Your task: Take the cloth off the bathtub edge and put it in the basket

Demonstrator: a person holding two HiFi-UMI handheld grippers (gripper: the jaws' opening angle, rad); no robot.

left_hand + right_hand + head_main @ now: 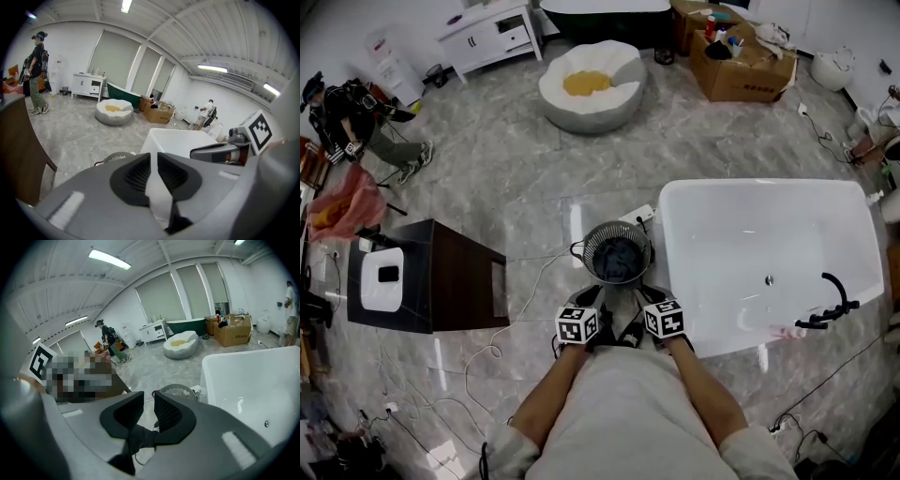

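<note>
Left tool (153, 164) and right tool (149, 408), jaws nearly together and empty, sit beside the basket (592, 246); a nudge could spill the cloth (619, 258).

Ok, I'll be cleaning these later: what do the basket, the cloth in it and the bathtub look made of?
Basket: grey mesh with fine see-through ribs, likely metal wire or plastic. Cloth: soft dark fabric, matte and crumpled. Bathtub: glossy white, smooth shell with bright reflections, perhaps acrylic or enamel.
</note>
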